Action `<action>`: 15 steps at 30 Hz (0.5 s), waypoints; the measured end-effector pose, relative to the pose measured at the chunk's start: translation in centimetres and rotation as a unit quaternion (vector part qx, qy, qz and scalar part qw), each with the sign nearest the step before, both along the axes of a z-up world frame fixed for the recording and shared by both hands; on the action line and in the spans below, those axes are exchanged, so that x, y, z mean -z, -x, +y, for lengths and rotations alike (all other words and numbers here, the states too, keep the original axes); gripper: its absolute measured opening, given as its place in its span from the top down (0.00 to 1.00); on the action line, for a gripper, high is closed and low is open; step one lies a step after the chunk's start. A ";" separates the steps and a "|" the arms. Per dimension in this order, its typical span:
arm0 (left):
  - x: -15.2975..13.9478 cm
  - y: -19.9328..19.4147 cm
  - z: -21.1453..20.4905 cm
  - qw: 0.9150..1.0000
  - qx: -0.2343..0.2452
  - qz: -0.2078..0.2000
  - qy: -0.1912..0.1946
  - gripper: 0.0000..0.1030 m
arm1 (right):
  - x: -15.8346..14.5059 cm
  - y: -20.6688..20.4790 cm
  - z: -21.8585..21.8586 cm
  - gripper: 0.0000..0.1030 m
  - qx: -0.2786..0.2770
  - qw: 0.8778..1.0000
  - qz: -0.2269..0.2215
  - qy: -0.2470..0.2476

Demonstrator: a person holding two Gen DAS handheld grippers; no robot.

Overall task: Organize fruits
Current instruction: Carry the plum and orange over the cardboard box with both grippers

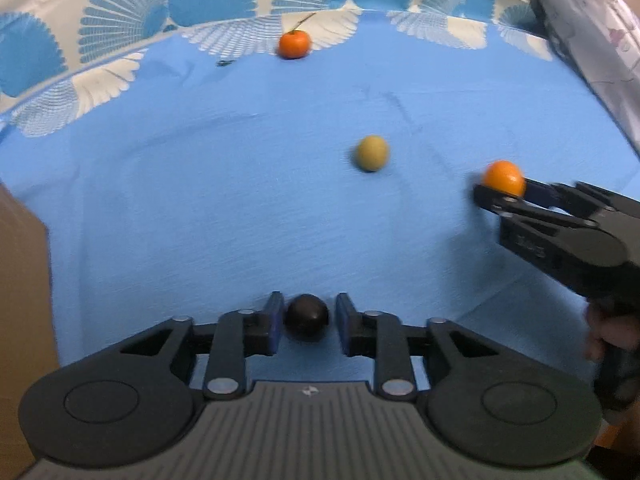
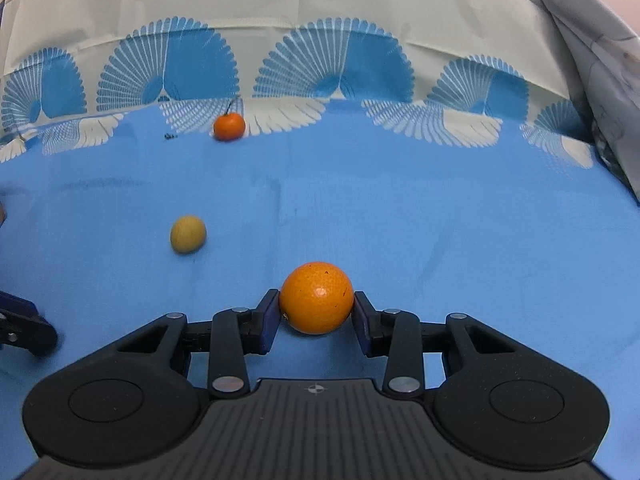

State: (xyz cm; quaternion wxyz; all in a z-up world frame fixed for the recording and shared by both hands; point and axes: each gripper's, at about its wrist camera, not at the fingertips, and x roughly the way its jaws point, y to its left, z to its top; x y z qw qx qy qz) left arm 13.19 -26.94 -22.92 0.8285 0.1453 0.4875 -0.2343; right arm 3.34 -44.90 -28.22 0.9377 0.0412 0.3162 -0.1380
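Observation:
My left gripper [image 1: 307, 318] stands around a small dark round fruit [image 1: 306, 317]; its left pad touches the fruit and a small gap shows at the right pad. My right gripper [image 2: 316, 304] is shut on an orange [image 2: 317, 298], also visible at the right in the left wrist view [image 1: 504, 178]. A yellow-green round fruit [image 1: 372, 153] lies on the blue cloth in the middle, and shows in the right wrist view [image 2: 188, 234]. A tangerine with a stem [image 1: 295, 44] sits at the far edge, and shows in the right wrist view [image 2: 229, 126].
A blue tablecloth [image 2: 440, 220] with a fan-patterned border covers the table. A brown cardboard box [image 1: 20, 280] stands at the left edge. Pale floral fabric [image 1: 592, 20] hangs at the far right. The left gripper's fingers [image 2: 20, 320] show at the left.

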 end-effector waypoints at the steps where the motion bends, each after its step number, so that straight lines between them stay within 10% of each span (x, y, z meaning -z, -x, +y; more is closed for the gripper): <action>1: 0.2 0.0 0.1 1.000 -0.001 0.001 0.002 0.68 | 0.1 0.2 0.0 0.61 0.000 1.000 -0.004 0.000; 15: -2.0 0.2 0.9 1.000 -0.011 -0.010 0.022 0.77 | -2.3 1.3 1.9 0.61 -0.009 0.999 -0.028 0.022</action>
